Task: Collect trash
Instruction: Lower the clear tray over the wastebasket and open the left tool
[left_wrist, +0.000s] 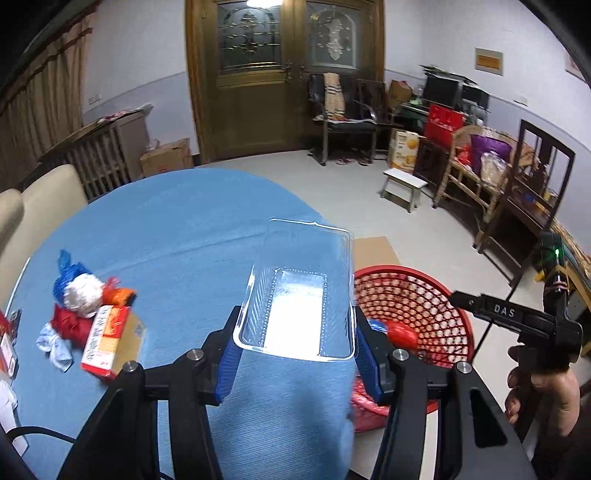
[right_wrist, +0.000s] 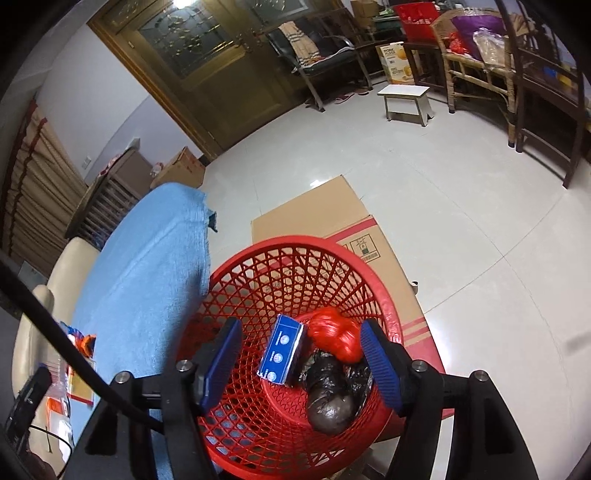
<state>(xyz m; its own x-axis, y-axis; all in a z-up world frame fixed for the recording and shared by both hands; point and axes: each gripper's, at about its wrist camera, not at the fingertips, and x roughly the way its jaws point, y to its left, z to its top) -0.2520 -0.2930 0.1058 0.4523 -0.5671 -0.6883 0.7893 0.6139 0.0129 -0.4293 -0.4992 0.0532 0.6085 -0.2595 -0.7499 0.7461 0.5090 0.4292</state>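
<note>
My left gripper (left_wrist: 295, 350) is shut on a clear plastic tray (left_wrist: 299, 288), held above the blue table's (left_wrist: 177, 229) right edge, beside the red mesh basket (left_wrist: 436, 295). A pile of trash lies at the table's left: a red and yellow box (left_wrist: 105, 338), a white crumpled ball (left_wrist: 83, 293), and red, blue and orange wrappers. My right gripper (right_wrist: 301, 358) is open and empty over the basket (right_wrist: 258, 417), which holds a blue box (right_wrist: 282, 350), a red bag (right_wrist: 338, 338) and a black bag (right_wrist: 330, 391).
The basket stands on flattened cardboard (right_wrist: 328, 214) on the floor beside the table. A beige chair (left_wrist: 33, 206) is at the table's left. A small white stool (left_wrist: 404, 182), chairs and boxes line the far wall.
</note>
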